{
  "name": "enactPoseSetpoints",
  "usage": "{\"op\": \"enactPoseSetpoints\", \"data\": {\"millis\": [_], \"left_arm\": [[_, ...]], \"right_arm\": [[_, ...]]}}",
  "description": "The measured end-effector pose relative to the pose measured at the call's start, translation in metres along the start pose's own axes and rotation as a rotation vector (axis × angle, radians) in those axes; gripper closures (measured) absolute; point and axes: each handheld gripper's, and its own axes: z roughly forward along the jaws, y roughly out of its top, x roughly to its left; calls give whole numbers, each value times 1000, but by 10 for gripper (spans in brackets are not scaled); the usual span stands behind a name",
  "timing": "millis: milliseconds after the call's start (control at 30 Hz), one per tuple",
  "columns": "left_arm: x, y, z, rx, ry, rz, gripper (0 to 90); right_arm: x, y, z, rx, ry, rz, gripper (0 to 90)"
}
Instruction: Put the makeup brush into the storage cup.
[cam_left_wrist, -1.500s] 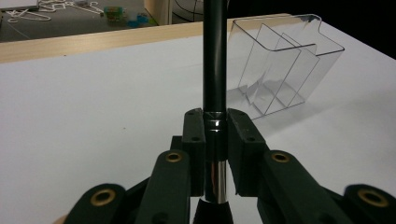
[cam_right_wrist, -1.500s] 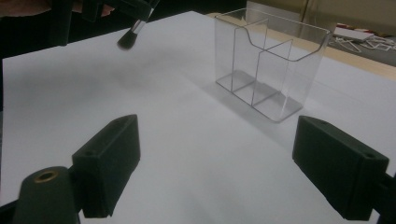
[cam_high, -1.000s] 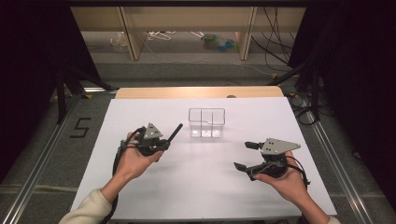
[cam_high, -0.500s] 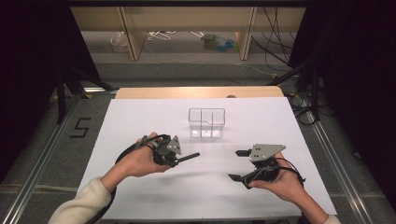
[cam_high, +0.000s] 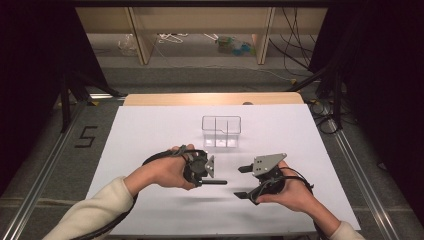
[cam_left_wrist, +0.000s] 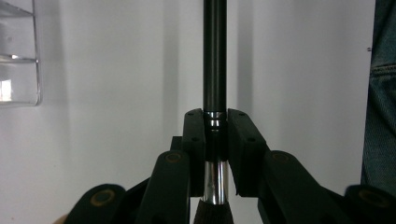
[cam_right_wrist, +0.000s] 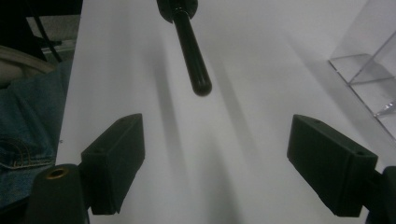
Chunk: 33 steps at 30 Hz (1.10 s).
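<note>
My left gripper (cam_high: 202, 179) (cam_left_wrist: 215, 135) is shut on a black brush (cam_high: 217, 182) at its silver collar. The long black handle (cam_left_wrist: 215, 56) sticks out past the jaws and lies level above the white table, pointing right. My right gripper (cam_high: 242, 182) (cam_right_wrist: 219, 154) faces it from the right with its jaws wide apart; they have just been closing a little with nothing between them. The handle's rounded tip (cam_right_wrist: 192, 60) hangs a short way ahead of the right gripper's jaws. A clear two-compartment box (cam_high: 221, 131) stands behind both grippers.
White sheet (cam_high: 150, 130) covers the table, with a wooden strip (cam_high: 210, 98) at its far edge. The clear box (cam_left_wrist: 18, 51) (cam_right_wrist: 369, 70) is the one obstacle near the grippers. Blue denim of the person's leg (cam_right_wrist: 23, 126) lies past the near table edge.
The left hand has carried the brush rightward toward the table's middle and swung its handle from up-right to level, pointing at the right gripper. The right gripper has drifted left and nearer.
</note>
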Motion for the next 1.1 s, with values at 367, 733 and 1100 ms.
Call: {"op": "enactPoseSetpoints", "data": {"millis": [367, 733, 1100], "left_arm": [[-1, 20, 2, 26, -31, 53, 775], [-2, 30, 5, 18, -40, 84, 776], [-4, 33, 7, 23, -51, 106, 776]], "right_arm": [[2, 11, 16, 28, 60, -38, 262], [-1, 13, 28, 42, 130, -32, 518], [2, 16, 32, 63, 177, -54, 720]]}}
